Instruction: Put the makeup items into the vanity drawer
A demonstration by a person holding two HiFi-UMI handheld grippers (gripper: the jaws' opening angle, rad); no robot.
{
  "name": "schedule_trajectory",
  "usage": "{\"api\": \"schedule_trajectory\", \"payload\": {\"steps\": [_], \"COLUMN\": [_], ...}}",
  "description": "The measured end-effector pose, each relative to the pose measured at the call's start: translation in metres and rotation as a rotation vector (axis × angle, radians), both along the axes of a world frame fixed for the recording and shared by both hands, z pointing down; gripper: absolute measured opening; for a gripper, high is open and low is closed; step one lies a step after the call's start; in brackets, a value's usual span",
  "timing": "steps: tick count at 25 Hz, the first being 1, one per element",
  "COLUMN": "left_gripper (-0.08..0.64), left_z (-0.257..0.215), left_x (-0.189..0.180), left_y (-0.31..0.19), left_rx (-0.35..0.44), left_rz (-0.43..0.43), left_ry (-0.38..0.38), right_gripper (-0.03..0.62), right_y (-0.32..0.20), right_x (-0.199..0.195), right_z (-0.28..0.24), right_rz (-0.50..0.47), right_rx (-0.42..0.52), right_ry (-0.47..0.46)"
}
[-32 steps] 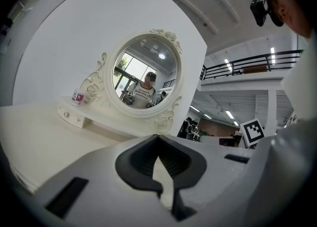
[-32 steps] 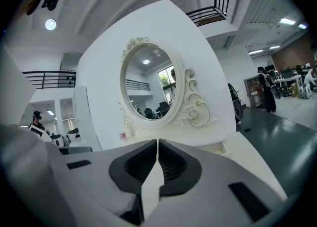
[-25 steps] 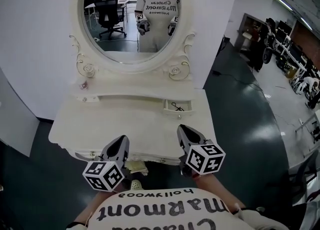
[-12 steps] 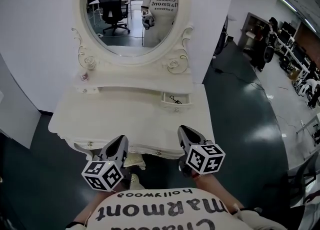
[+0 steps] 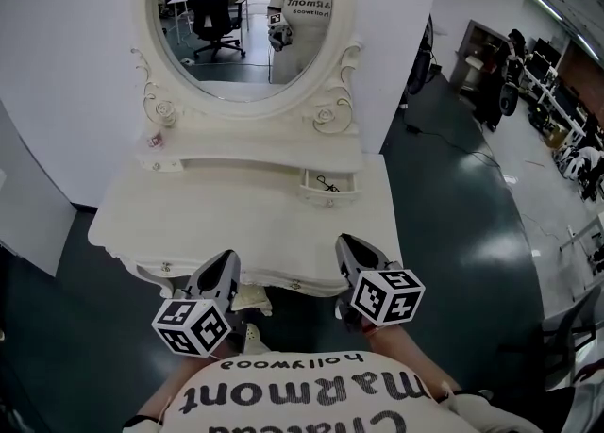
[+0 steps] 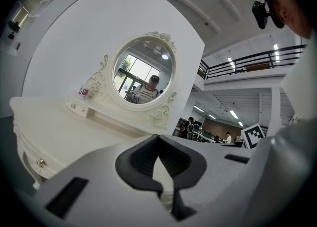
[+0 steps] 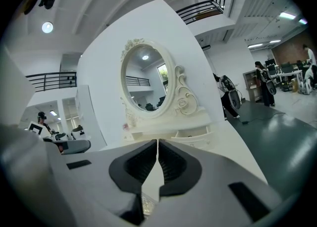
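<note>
Two grippers hang side by side over the front edge of the vanity table [image 5: 236, 224], close to the person's chest. The left gripper [image 5: 223, 266] has its jaws pressed together, and nothing is between them. The right gripper [image 5: 351, 247] is the same: jaws together, tips touching, holding nothing. Both point toward the oval mirror [image 5: 247, 16], which stands at the back of the table and reflects the person who holds them.

One small bottle [image 5: 154, 141] with a pink label stands on the raised shelf at the back left, just beside the carved frame of the mirror and well apart from both grippers. The left gripper view shows it at the same place, next to a carved rose. On the right side of this shelf a small drawer [image 5: 330, 188] is pulled out. Inside it lies a thin black thing [image 5: 327, 183]; what it is, I cannot tell.

On the curved front of the table a small knob [image 5: 166, 267] shows to the left of the left gripper. Around the table is a dark green floor [image 5: 453, 233].
</note>
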State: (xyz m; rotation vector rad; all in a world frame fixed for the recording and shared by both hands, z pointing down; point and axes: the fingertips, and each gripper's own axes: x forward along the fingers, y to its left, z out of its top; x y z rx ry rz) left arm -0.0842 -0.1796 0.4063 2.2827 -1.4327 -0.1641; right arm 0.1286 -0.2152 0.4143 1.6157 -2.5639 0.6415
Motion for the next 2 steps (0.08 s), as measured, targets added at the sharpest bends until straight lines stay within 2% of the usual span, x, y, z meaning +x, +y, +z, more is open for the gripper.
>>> {"api": "schedule_trajectory", "payload": {"steps": [2], "left_gripper": [0.008], "left_z": [0.0004], "left_x": [0.0015], "left_y": [-0.0017], "left_rx": [0.0], "left_rz": [0.001], "left_ry": [0.0], "right_gripper": [0.034], "right_y": [-0.0017], "right_x": [0.0012], "right_z": [0.0014], "right_rz": [0.0], "right_rx": [-0.002], "right_ry": [0.002]}}
